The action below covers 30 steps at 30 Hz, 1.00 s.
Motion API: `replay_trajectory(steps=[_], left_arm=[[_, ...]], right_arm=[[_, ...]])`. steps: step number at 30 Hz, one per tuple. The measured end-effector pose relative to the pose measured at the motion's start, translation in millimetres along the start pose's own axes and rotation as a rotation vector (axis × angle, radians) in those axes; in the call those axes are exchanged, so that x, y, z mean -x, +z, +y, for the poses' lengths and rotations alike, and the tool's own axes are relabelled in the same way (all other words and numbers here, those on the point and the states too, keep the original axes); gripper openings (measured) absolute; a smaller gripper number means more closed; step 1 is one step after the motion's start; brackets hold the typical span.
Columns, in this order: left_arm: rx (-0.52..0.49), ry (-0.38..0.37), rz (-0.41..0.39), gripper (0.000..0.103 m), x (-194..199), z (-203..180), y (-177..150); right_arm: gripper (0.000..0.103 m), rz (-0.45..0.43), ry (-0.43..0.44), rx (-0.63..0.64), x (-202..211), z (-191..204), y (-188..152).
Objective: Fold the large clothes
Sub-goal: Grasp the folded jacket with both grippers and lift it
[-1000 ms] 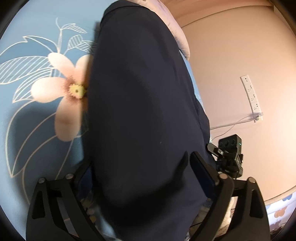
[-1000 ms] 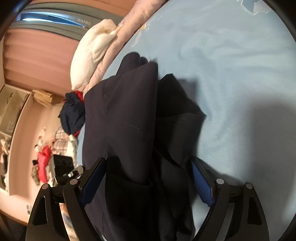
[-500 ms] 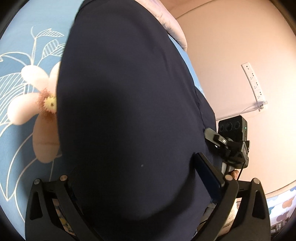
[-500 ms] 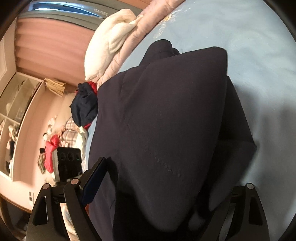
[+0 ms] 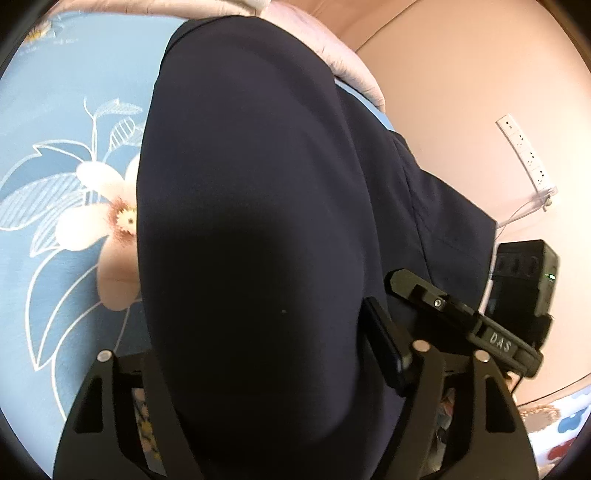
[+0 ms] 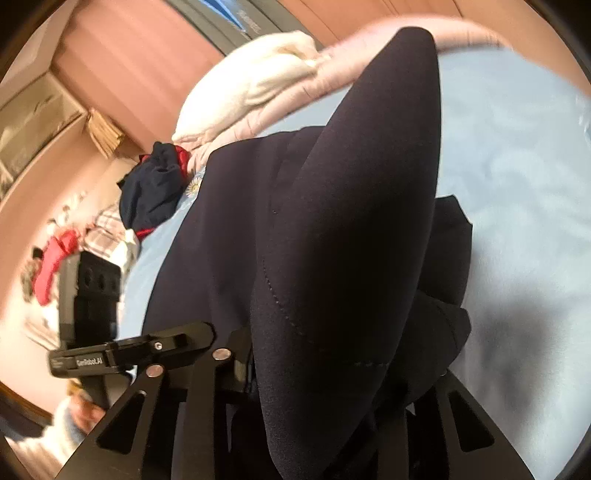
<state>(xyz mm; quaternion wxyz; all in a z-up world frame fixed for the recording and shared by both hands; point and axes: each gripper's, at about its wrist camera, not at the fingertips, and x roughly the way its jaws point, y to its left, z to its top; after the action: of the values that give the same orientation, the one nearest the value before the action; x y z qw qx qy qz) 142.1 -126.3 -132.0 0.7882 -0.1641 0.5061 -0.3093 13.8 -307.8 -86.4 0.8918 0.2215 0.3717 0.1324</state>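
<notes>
Both tongs have just been closing on the dark garment [image 5: 251,229], which fills the frame's middle over the blue bedsheet [image 5: 55,110]: left gripper [image 5: 266,373] and right gripper [image 6: 332,373] each pinch a fold. Judged mid-fold; next, carry both edges across evenly.

Warm dim indoor light, strong fisheye edge warping, right view perhaps motion-blurred, deep fabric shadows

Readable text was sparse. "DAS" stood in white on the black arm of the right gripper [image 5: 495,338], just right of the left gripper's finger in the left wrist view. "GenRobot.AI" stood on the left gripper [image 6: 88,362] arm, left of the right gripper's linkage. Lettering on the window frame [image 6: 247,18] was too blurred.
</notes>
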Motion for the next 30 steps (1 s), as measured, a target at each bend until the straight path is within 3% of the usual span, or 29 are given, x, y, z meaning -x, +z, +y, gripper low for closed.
replay_trajectory(steps=[6,13,30], left_arm=[[-0.03,0.025,-0.038,0.069,26,-3,-10],[-0.05,0.059,-0.078,0.069,67,0,-35],[0.08,0.131,-0.19,0.069,167,89,-80]], right_arm=[[0.03,-0.048,-0.032,0.082,17,28,-8],[0.03,-0.068,0.008,0.139,23,59,-19],[0.03,-0.015,0.089,0.291,-21,131,-19]])
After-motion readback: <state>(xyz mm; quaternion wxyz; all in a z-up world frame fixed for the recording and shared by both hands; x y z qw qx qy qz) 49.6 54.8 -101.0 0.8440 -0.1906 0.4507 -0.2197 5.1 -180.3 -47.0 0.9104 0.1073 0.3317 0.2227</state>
